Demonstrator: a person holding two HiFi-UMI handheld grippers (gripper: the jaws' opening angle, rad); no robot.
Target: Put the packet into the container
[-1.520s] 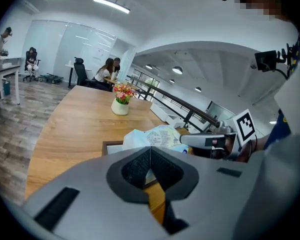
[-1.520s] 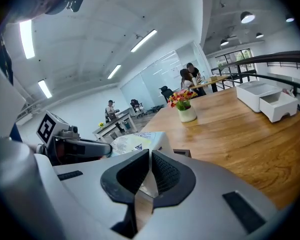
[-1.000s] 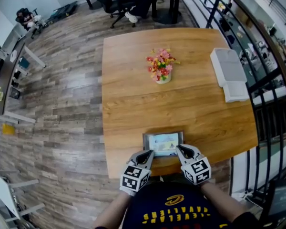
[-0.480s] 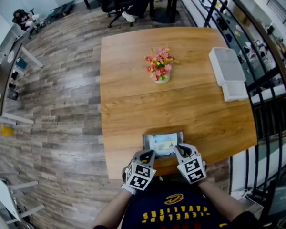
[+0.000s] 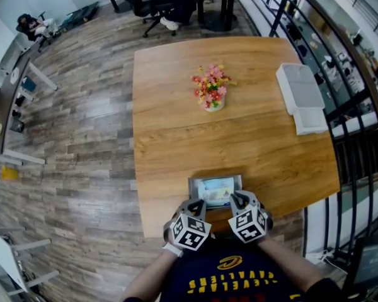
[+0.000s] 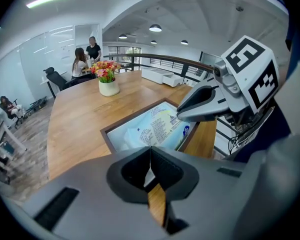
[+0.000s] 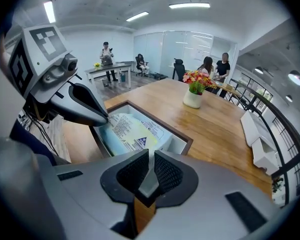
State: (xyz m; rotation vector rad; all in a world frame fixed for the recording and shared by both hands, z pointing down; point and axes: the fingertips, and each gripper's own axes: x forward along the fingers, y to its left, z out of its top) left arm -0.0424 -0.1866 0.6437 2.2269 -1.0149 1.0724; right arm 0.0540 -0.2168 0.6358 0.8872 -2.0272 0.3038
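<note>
A pale blue and yellow printed packet lies flat inside the shallow wooden-rimmed container at the near edge of the table. The packet fills most of the container. My left gripper hovers at the container's near left corner, shut and empty; its pads meet in its own view. My right gripper is at the near right corner, its jaws closed to a thin slit with nothing held. Each gripper's tip hangs over the packet's edge in the other's view.
A pot of flowers stands mid-table. Two white trays lie at the right edge, beside a black railing. The table's near edge is just under my grippers. People sit at a far table.
Both grippers have rolled and their marker cubes have drawn closer together; the left one has sunk a little. The packet and container have not moved.
</note>
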